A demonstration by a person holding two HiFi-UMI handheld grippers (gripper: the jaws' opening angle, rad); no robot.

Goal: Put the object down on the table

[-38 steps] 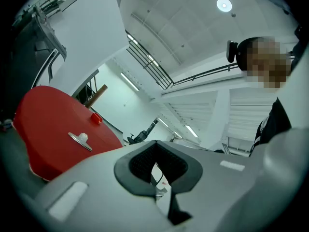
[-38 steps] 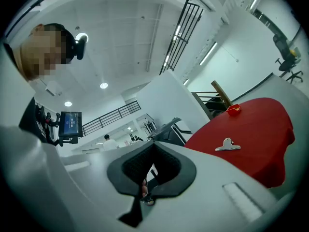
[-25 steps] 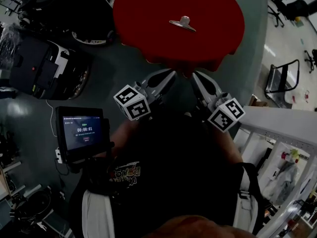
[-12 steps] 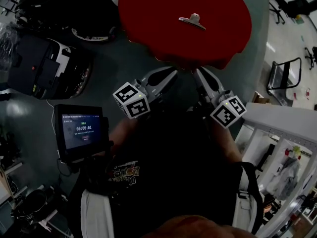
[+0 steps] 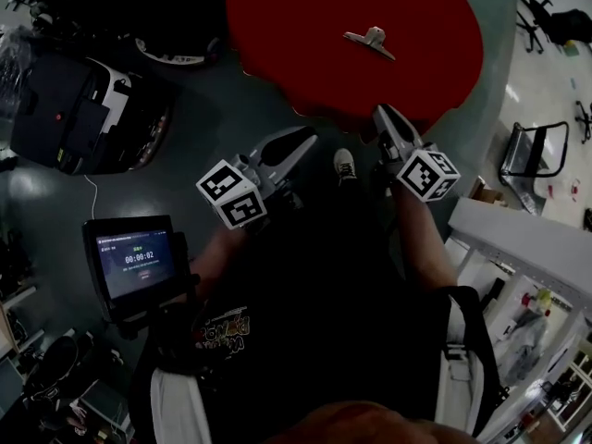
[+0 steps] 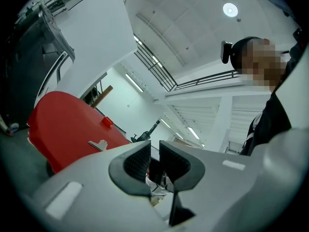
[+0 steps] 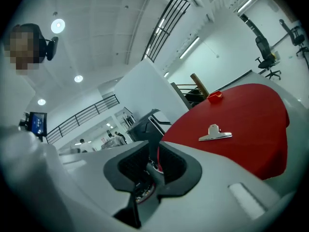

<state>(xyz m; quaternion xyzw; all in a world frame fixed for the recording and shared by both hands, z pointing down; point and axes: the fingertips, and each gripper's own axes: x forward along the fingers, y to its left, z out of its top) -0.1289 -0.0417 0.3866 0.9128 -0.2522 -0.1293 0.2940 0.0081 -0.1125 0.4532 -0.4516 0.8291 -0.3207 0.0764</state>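
- The bulldog clip [image 5: 370,40] lies flat on the red table [image 5: 277,26], up at 12 o'clock in the head view, with neither tool touching it.
- The right gripper [image 7: 153,161] has its jaws opening right now, with a clear gap between the pads and nothing in it. The clip sits well apart from it, out at 2 o'clock in its own view.
- The left gripper [image 6: 153,162] has its jaws a narrow way apart and is empty too. From its camera the clip is off at 10 o'clock on the red top.
- Both tools are held low near the person's body, short of the table's near edge. A shoe [image 5: 344,163] shows between them on the floor.
- A small red block [image 7: 215,96] rests near the table's far rim, at 12 o'clock from the clip and apart from it.
- A tablet screen [image 5: 134,259] glows at 8 o'clock in the head view.
- My read is that the put-down looks done, with the clip on the table and released. Nothing obvious is left but to keep clear.
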